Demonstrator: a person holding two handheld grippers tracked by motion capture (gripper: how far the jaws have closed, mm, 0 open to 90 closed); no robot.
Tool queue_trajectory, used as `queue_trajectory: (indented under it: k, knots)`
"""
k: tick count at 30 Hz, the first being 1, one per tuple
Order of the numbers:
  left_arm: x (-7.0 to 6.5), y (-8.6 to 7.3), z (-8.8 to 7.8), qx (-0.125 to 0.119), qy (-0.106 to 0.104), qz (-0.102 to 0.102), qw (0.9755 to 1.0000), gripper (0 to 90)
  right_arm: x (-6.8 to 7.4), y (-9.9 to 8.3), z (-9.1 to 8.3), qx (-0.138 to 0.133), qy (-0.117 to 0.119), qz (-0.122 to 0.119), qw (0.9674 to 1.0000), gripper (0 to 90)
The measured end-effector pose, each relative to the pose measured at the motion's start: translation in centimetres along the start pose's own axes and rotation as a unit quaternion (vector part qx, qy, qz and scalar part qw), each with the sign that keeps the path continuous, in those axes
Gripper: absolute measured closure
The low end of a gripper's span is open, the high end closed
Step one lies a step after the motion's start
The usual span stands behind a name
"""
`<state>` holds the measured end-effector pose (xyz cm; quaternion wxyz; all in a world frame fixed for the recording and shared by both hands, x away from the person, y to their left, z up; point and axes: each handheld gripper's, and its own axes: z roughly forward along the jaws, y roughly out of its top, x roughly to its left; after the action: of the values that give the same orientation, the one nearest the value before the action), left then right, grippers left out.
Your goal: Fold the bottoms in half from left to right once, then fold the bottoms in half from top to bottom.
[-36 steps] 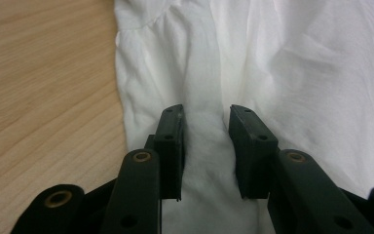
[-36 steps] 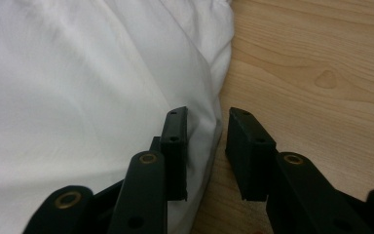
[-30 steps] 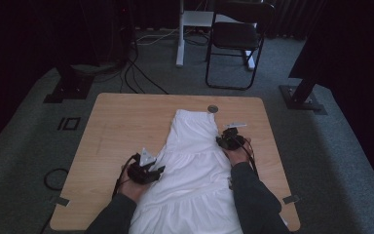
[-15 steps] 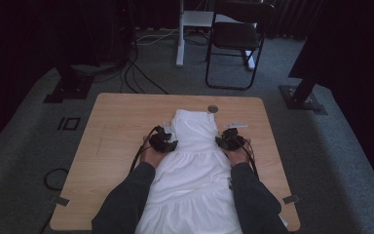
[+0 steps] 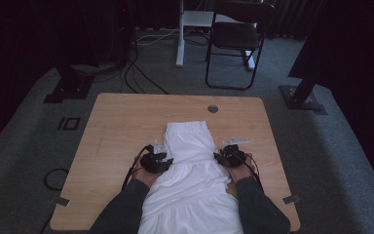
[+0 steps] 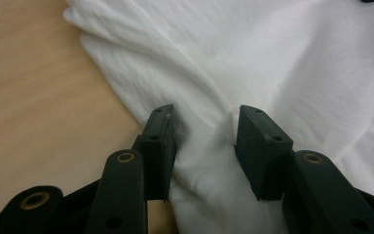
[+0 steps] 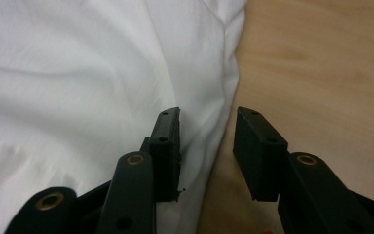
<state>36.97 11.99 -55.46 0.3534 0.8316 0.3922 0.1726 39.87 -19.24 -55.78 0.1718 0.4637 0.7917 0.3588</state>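
Right gripper (image 7: 208, 156) over edge of white garment (image 7: 78, 83) on wooden table (image 7: 321, 73); jaws parted, just been opening (left jaw on cloth, right jaw over bare wood); hem fold between them, not pinched.

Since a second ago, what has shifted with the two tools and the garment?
The left tool moved up the white garment's left edge, from low near the hem to about level with the right tool. Its jaws have been closing, with cloth between them but a gap still showing. The right tool's jaws have been opening over the right edge; nothing is gripped. The garment stayed flat on the table.
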Motion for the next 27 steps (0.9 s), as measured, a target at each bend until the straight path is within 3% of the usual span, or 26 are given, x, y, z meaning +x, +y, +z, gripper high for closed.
queue_trajectory:
  k: [7, 8, 11, 12, 13, 15, 17, 18, 19, 20, 21, 27]
  knots:
    - [-1.5, -1.5, -1.5, 0.001, -0.012, 0.007, 0.9999, 57.8, 0.7, -1.8, -1.3, -0.016, 0.006, -0.006, 0.9998, 60.8]
    - [-1.3, -1.4, -1.7, 0.010, -0.021, 0.005, 0.9997, 56.0, 0.8, -1.8, -1.2, -0.016, 0.004, -0.008, 0.9998, 60.8]
    - [-0.7, -1.0, -2.0, 0.003, -0.012, -0.002, 0.9999, 50.2, 0.9, -1.8, -1.2, -0.016, 0.001, -0.012, 0.9998, 60.8]
    - [0.1, -0.3, -2.5, -0.014, -0.003, -0.015, 0.9998, 47.8, 0.9, -1.8, -1.2, -0.017, 0.001, -0.012, 0.9998, 60.9]
    - [0.1, -0.3, -2.5, -0.014, -0.003, -0.015, 0.9998, 46.7, 0.9, -1.8, -1.2, -0.018, 0.001, -0.012, 0.9998, 61.0]
    - [1.9, 1.8, -2.8, -0.044, 0.018, -0.026, 0.9985, 43.8, 1.0, -1.8, -1.1, -0.019, 0.000, -0.011, 0.9998, 61.0]
    - [2.3, 2.4, -2.6, -0.045, 0.020, -0.029, 0.9984, 38.0, 1.0, -1.8, -1.1, -0.020, -0.001, -0.011, 0.9997, 61.0]
    - [3.4, 3.7, -1.7, -0.047, 0.003, -0.036, 0.9982, 38.0, 1.0, -1.8, -1.1, -0.020, -0.001, -0.010, 0.9997, 61.1]
    - [3.4, 3.7, -1.7, -0.047, 0.003, -0.036, 0.9982, 38.0, 1.0, -1.8, -1.1, -0.020, -0.001, -0.010, 0.9997, 61.1]
    - [4.1, 4.6, -0.2, -0.038, -0.007, -0.040, 0.9985, 37.1, 1.0, -1.8, -1.1, -0.021, -0.001, -0.010, 0.9997, 61.0]
    - [4.6, 4.7, 1.4, -0.027, -0.003, -0.053, 0.9982, 35.8, 1.0, -1.8, -1.1, -0.021, -0.001, -0.010, 0.9997, 61.0]
    - [4.6, 4.2, 4.1, 0.000, 0.021, -0.065, 0.9977, 30.5, 1.0, -1.9, -1.1, -0.024, 0.002, -0.010, 0.9997, 60.9]
